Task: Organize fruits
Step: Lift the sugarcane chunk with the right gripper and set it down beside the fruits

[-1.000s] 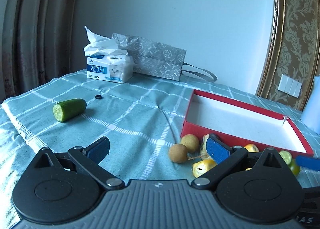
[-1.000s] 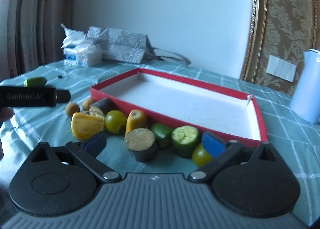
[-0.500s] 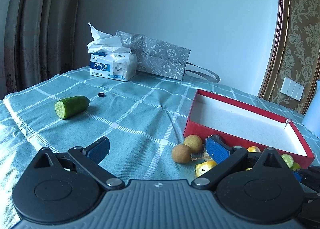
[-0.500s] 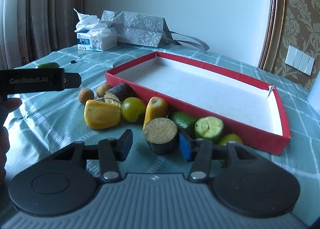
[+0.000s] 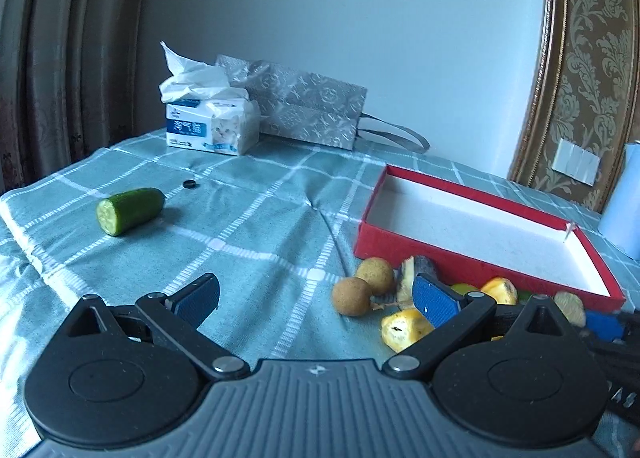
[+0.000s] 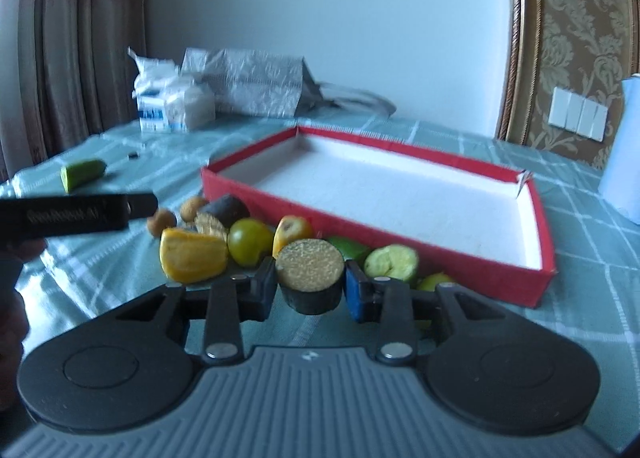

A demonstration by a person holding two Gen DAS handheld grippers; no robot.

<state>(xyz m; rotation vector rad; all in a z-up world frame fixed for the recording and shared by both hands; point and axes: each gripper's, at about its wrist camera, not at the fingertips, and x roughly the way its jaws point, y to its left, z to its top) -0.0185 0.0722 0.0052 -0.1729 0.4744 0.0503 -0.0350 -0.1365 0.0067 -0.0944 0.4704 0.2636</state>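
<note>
My right gripper (image 6: 311, 290) is shut on a dark-skinned fruit piece (image 6: 311, 276) with a speckled cut face, held just above the cloth. Behind it lie a yellow chunk (image 6: 192, 256), a green round fruit (image 6: 250, 241), a cut green piece (image 6: 392, 262) and two brown longans (image 6: 162, 219). The red box (image 6: 496, 282) with a white floor stands behind them. My left gripper (image 5: 316, 300) is open and empty, over the cloth left of the longans (image 5: 352, 296) and the red box (image 5: 400, 244). A cucumber half (image 5: 128, 209) lies far left.
A tissue pack (image 5: 210, 125) and a silver gift bag (image 5: 308, 113) stand at the back by the wall. A small black cap (image 5: 189, 184) lies near the cucumber. A pale blue cylinder (image 6: 624, 145) stands right of the box. The green checked cloth (image 5: 240, 217) has folds.
My right gripper closed from open onto the dark fruit piece and lifted it slightly. My left gripper stayed open and shifted little.
</note>
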